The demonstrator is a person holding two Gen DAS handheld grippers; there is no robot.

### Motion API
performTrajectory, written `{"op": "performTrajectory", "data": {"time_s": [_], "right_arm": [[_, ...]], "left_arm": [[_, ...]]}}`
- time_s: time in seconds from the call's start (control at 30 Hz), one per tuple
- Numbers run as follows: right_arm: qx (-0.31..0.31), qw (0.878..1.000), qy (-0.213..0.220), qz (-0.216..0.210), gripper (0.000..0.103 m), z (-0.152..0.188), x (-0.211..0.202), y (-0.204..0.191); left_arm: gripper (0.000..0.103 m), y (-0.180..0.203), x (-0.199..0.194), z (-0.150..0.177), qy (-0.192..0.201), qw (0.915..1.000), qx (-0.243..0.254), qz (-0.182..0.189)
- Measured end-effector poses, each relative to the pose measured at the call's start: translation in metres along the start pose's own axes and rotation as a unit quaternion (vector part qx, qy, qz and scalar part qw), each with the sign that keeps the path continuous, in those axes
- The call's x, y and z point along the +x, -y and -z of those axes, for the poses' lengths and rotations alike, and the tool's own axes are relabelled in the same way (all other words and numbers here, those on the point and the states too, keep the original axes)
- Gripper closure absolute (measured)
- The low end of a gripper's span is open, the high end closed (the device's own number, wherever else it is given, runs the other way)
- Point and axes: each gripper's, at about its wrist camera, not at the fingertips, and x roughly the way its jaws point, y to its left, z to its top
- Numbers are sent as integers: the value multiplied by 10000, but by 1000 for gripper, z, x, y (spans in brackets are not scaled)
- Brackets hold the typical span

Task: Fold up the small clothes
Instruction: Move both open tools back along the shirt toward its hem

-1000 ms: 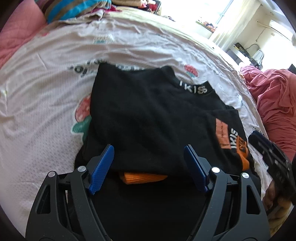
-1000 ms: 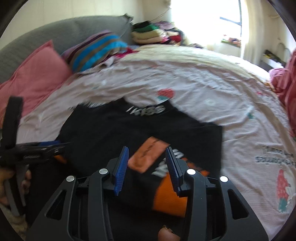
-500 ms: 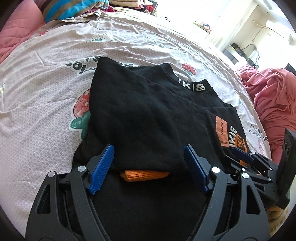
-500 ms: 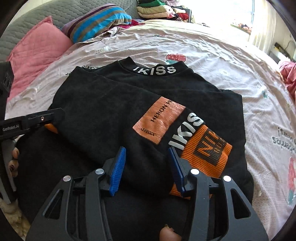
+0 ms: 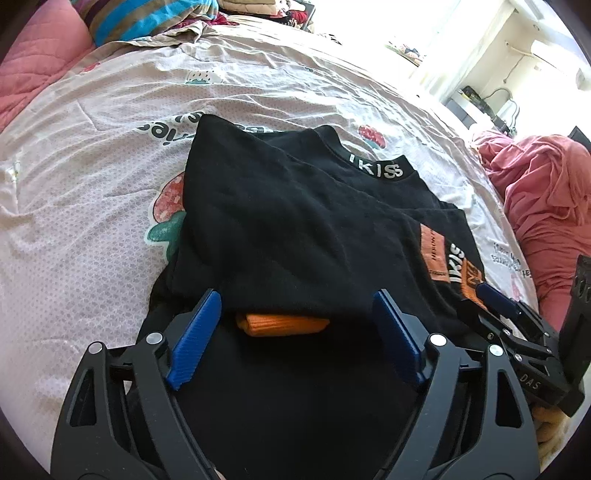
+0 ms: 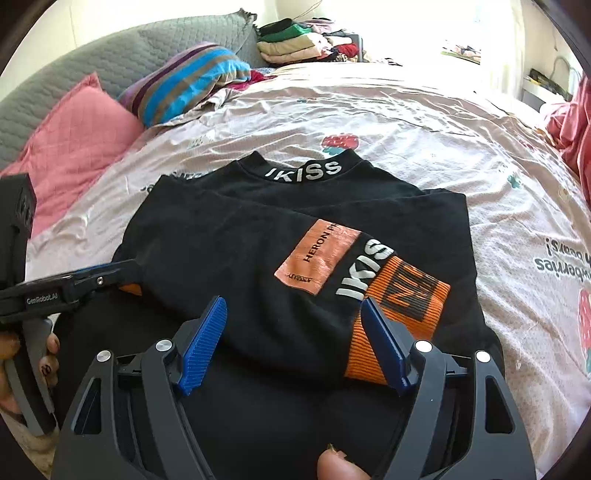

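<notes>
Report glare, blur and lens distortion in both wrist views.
Left wrist view: the bright window is blown out to white; fisheye bends the pink printed bedsheet and darkens the corners. Right wrist view: glare washes the far sheet; the black folded sweatshirt is sharp, without motion blur.

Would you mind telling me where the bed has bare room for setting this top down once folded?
Bare sheet lies beyond the black top's collar, and between it and the pink pillow. Crowded: striped bedding and folded pile at the head.
</notes>
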Motion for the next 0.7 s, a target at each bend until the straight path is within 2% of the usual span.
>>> {"op": "performTrajectory", "data": {"time_s": [0.03,0.2,0.27,0.4,0.7], "right_arm": [[49,10000,18,-21,16,1,-2,2],[208,9997,80,-83,14,1,-9,7],[295,9993,153,-147,9,1,-14,10],[392,9985,273,-263,8,1,-25,14],[354,9978,461,-310,7,4,-45,15]], "left_arm": [[25,1,-2,0,14,10000,15,-15],[19,3,-12,2,121,9999,74,-94],[16,4,-16,2,175,9997,89,-139],[10,6,-26,4,298,9991,140,-260],[10,12,-57,8,603,9974,222,-330]]}}
